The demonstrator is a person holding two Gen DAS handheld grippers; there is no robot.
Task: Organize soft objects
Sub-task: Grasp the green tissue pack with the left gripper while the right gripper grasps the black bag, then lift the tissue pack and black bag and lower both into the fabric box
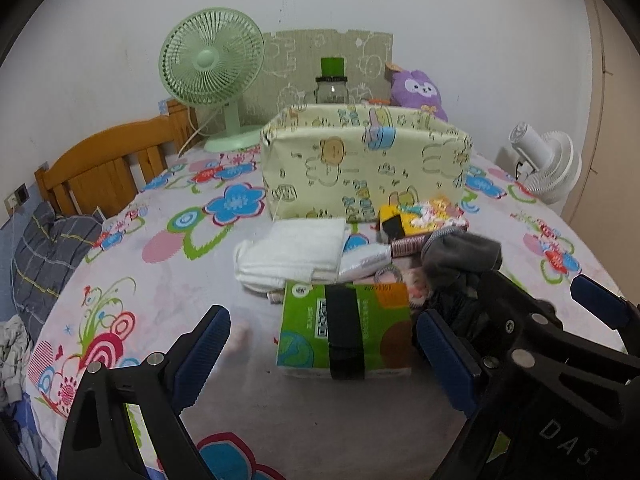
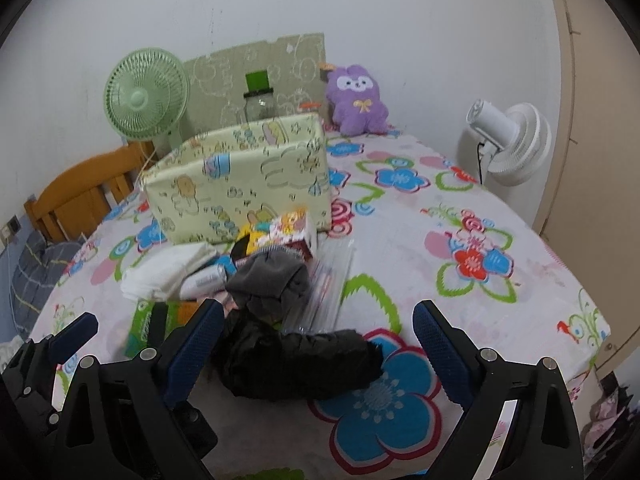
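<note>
Shown best from the left wrist: a green tissue pack [image 1: 347, 330] wrapped in a black strap, lying on the flowered bedsheet [image 1: 160, 272] between the spread fingers of the left gripper [image 1: 322, 354], untouched. Behind it, a folded white towel [image 1: 292, 254] and a silver pouch. Seen only partly from the right wrist, at the left edge.

Shown best from the right wrist: a black soft garment [image 2: 296, 364] lying between the wide-spread fingers of the right gripper [image 2: 318, 354], touching the left pad, nothing pinched. Just behind, a grey sock bundle [image 2: 270, 276] resting on clear plastic packaging.

Further back, an open cartoon-print storage box [image 2: 240, 184]; contents hidden from both views. Against its front wall, a yellow plush toy and a small colourful box.

Around: green fan [image 1: 212, 68], glass jar with green lid, purple plush [image 2: 358, 100], white fan [image 2: 508, 136], wooden headboard.
</note>
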